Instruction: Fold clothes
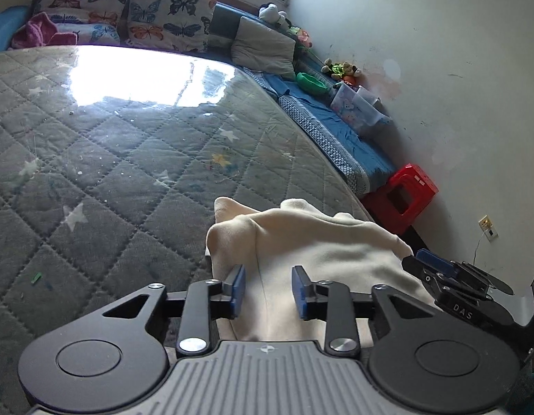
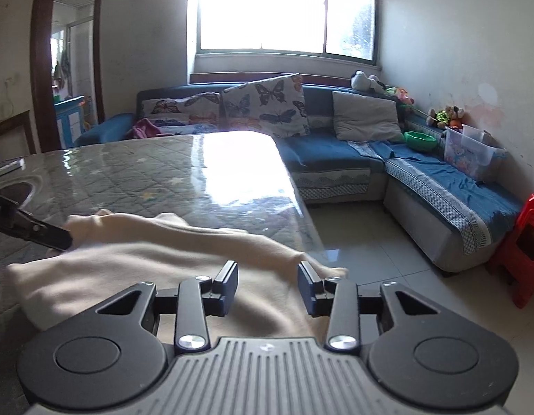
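Observation:
A cream garment [image 1: 319, 242] lies bunched on the quilted grey table top [image 1: 111, 159] near its right edge. My left gripper [image 1: 268, 292] hovers over the cloth's near part, jaws open, nothing between the blue pads. In the right wrist view the same cream garment [image 2: 156, 259] spreads across the table's near corner, and my right gripper [image 2: 268, 288] stands open above it. The right gripper [image 1: 440, 276] also shows at the right of the left wrist view, at the garment's edge. The left gripper's black finger [image 2: 42, 231] reaches the cloth from the left.
A blue corner sofa [image 2: 336, 159] with butterfly cushions [image 2: 267, 103] runs behind and right of the table. A red plastic stool [image 2: 523, 242] stands by the wall. A clear storage box [image 2: 471, 152] and a green bowl [image 2: 421, 140] sit on the sofa. Tiled floor [image 2: 370, 256] lies beyond the table edge.

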Available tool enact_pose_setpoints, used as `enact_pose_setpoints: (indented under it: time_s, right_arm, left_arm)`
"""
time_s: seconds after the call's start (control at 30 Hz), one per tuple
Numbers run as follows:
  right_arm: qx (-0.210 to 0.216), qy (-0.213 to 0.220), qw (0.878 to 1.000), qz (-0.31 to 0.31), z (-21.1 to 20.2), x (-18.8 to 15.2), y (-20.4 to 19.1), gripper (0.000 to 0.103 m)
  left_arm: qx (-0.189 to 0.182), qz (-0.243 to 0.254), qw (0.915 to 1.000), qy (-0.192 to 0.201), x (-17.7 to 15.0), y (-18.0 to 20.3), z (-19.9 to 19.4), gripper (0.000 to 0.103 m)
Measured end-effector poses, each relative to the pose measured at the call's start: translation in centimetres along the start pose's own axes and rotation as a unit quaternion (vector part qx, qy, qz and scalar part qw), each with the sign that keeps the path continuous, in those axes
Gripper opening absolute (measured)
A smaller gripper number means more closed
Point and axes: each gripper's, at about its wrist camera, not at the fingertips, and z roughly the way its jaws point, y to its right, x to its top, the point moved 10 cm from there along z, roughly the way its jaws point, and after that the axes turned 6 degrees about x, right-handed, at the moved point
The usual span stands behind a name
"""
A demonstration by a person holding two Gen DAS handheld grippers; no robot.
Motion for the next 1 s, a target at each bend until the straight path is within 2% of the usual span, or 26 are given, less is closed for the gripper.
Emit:
enact_pose_setpoints:
  time_s: [0.07,0.13,0.2,0.27,0.43,0.47,0.63,0.7,0.83,0.9,1.0]
  right_arm:
    - [0.008,0.001,1.0,-0.003,-0.7,-0.3,-1.0,0.051]
    - [0.016,0.002,1.0,-0.006,-1.3,-0.6,-2.0,0.052]
    - [0.024,0.003,1.0,-0.009,-2.0,-0.9,-2.9,0.061]
    - [0.03,0.004,0.999,-0.01,-2.6,-1.2,-3.8,0.064]
    - [0.03,0.0,0.999,0.01,-3.4,-2.2,-4.5,0.075]
    - [0.03,0.0,0.999,0.014,-3.5,-2.3,-4.5,0.082]
    - [0.033,0.002,0.999,0.026,-4.3,-2.8,-5.2,0.084]
    - [0.032,0.001,0.999,0.029,-4.5,-3.0,-5.5,0.091]
    - [0.029,-0.001,0.999,0.035,-4.8,-3.4,-5.9,0.096]
    - [0.027,-0.003,0.999,0.041,-5.1,-3.7,-6.0,0.101]
    - [0.02,-0.007,0.999,0.042,-5.5,-4.0,-6.3,0.103]
  left_arm:
    - [0.003,0.005,1.0,0.006,-0.4,0.3,-0.5,0.046]
    - [0.008,0.01,0.9999,0.01,-0.7,0.4,-1.0,0.054]
    - [0.014,0.014,0.9997,0.011,-1.2,0.4,-1.4,0.056]
    - [0.019,0.019,0.9996,0.01,-1.7,0.4,-1.7,0.058]
    - [0.042,0.03,0.9986,0.01,-3.0,0.0,-2.5,0.073]
    - [0.047,0.033,0.9983,0.01,-3.2,0.0,-2.7,0.074]
    - [0.066,0.043,0.9968,0.015,-4.0,-0.2,-3.5,0.085]
    - [0.075,0.047,0.9959,0.02,-4.3,-0.3,-3.9,0.089]
    - [0.09,0.062,0.9936,0.028,-5.0,-0.1,-4.7,0.096]
    - [0.096,0.067,0.9927,0.029,-5.4,-0.1,-4.9,0.098]
    - [0.102,0.07,0.9918,0.031,-5.8,-0.1,-5.2,0.102]
